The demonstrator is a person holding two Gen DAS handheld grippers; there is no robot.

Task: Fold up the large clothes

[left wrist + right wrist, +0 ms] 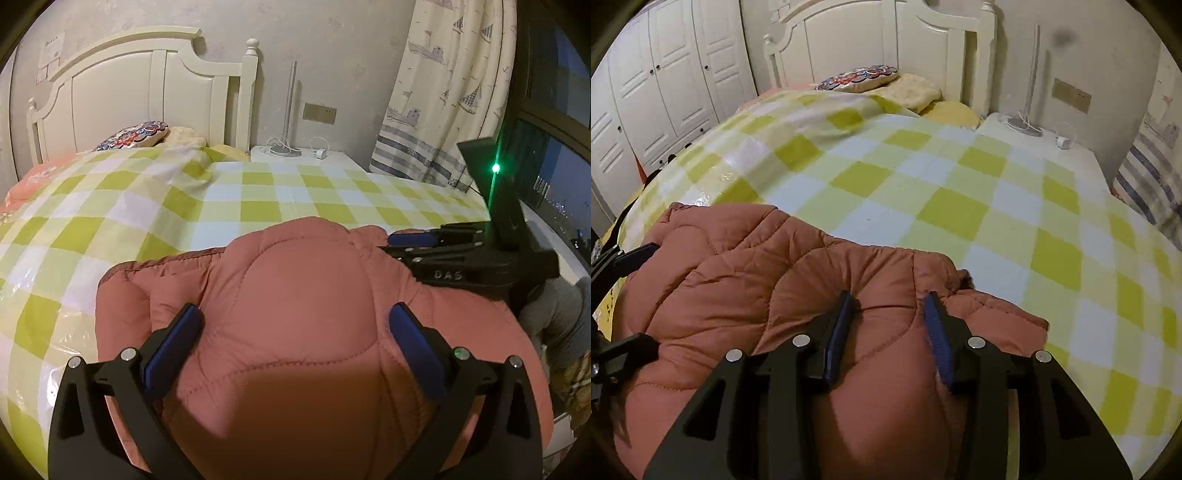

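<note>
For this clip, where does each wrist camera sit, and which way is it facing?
Left wrist: rides the left gripper, facing down over the pink quilted jacket toward the headboard and curtain; its blue pads straddle a bulge; the right gripper and a grey sleeve show at right.
Right wrist: rides the right gripper, facing the headboard and wardrobe; its pads pinch a jacket fold; the left gripper shows at the left edge.
Shared: jacket, checked bedspread, headboard, nightstand lamp.
</note>
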